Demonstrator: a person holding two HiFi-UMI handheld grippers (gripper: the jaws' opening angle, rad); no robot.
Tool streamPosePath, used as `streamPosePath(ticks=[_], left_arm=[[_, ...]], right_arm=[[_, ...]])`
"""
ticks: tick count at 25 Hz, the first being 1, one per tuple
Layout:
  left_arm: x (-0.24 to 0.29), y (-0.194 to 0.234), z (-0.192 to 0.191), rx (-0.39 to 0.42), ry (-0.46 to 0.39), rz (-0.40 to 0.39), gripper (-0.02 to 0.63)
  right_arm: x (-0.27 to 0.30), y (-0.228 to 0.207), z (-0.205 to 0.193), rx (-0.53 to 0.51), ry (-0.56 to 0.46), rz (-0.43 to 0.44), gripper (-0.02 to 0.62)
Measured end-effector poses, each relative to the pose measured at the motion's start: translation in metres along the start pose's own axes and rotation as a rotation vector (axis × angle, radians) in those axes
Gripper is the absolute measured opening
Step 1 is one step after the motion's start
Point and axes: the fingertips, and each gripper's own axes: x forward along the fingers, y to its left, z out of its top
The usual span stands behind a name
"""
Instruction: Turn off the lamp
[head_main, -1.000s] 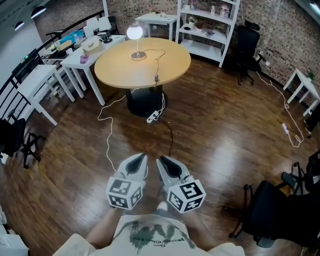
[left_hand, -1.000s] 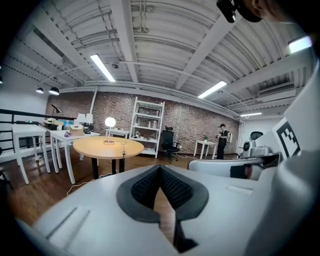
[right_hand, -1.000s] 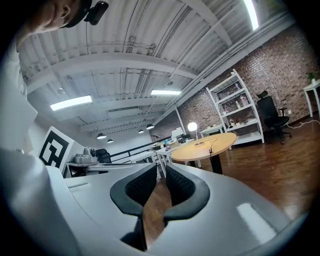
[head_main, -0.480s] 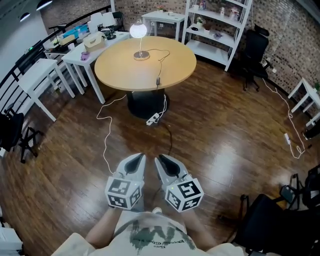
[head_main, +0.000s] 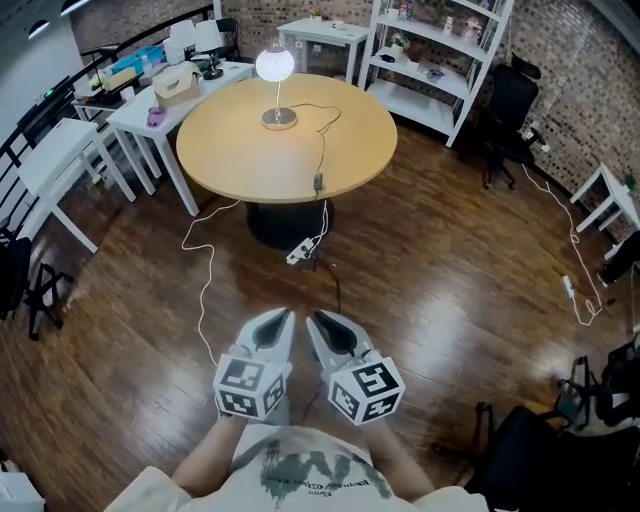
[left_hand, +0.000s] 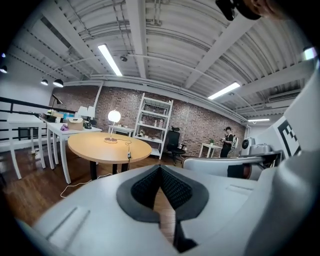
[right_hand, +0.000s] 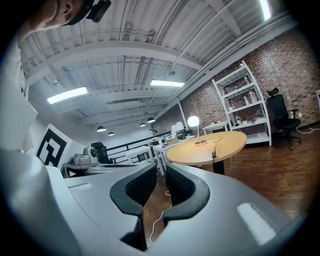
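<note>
The lamp, with a glowing round globe on a thin stem, stands lit at the far side of a round wooden table. Its cord runs across the top to an inline switch hanging at the near edge. Both grippers are held side by side low in the head view, well short of the table and above the dark wood floor. The left gripper has its tips together and holds nothing. The right gripper has a narrow gap between its pads, also empty. The left gripper view shows the lamp far ahead, as does the right gripper view.
White desks stand left of the table, a white shelf unit and a black office chair behind it. A power strip and a white cord lie on the floor ahead. Another black chair is at lower right.
The table and lamp have come closer and larger in the head view as the person walks toward them. Both grippers keep the same pose, side by side.
</note>
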Motion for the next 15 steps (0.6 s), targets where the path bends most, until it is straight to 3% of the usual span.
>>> streamPosePath(ticks=[8,15], left_arm=[[0.061,0.089,0.046,-0.026,0.013,-0.073,-0.009],[0.103,0.139,0.072,-0.030,0.008,-0.146,-0.009]], right_arm=[[0.111,-0.018,0.035,0.013,0.004,-0.065,0.055],[0.177,-0.041,0.051,0.017,0.006,-0.139,0.055]])
